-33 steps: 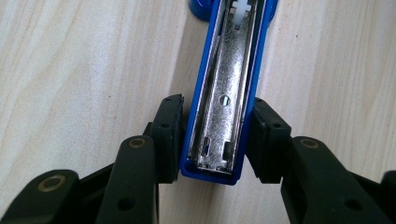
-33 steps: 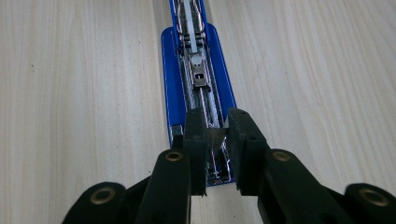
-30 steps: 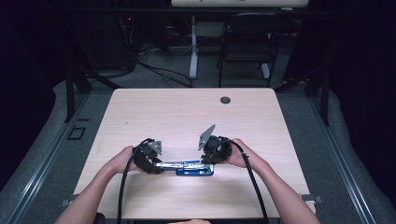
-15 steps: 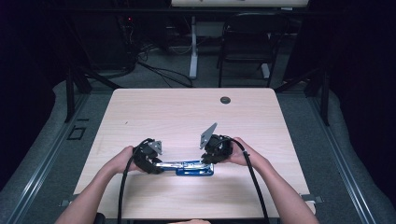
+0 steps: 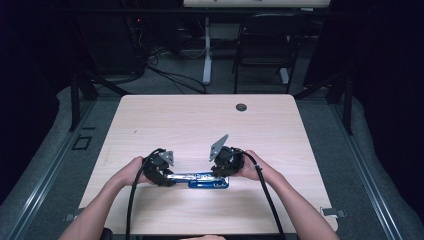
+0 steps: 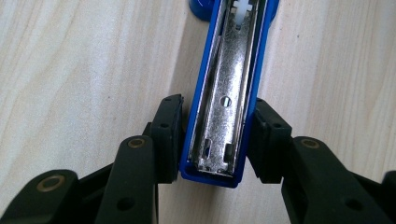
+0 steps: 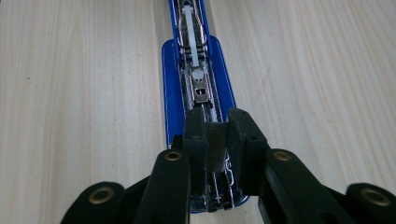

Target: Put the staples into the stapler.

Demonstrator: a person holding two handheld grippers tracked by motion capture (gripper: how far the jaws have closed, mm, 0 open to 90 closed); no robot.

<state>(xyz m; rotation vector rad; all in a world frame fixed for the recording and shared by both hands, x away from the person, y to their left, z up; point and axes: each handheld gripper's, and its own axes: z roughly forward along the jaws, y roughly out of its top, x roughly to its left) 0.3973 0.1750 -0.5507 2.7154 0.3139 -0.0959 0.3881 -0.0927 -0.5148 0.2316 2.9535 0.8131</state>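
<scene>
Blue stapler (image 5: 200, 179) lies opened flat at lower centre of the high view, on the pale wood tabletop (image 5: 200, 125); the left tool (image 6: 215, 140) is clamped across the blue end holding the metal channel (image 6: 229, 98), pads pressing both sides; the right tool (image 7: 217, 135) is nearly closed on a small dark strip, seemingly staples, over the magazine (image 7: 196, 88). Judgement: the body should be kept pinned; the strip lowered square to the rails, then released once seated.

obstacle: opened blue stapler (image 5: 200, 179) lying near-centre, spanning the gap between both grippers | free: bare table (image 5: 200, 125) stretching far, left and right | far: small grommet (image 5: 241, 107) sitting flush
</scene>
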